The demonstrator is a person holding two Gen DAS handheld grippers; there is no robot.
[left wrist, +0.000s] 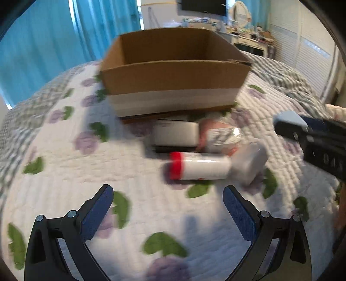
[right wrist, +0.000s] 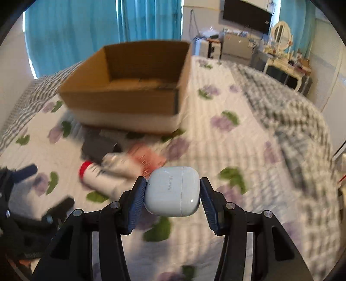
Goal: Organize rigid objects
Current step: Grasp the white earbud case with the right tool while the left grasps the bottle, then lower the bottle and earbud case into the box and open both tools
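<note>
My right gripper is shut on a white earbuds case and holds it above the bed. It shows in the left wrist view too, with the right gripper's arm at the right edge. My left gripper is open and empty, low over the quilt. A white bottle with a red cap lies ahead of it, also in the right wrist view. Behind it lie a grey box and a wrapped packet. An open cardboard box stands further back.
Everything rests on a floral quilt covering a bed. A checked blanket lies along the right side. Blue curtains, a dressing table and a wall TV are beyond the bed.
</note>
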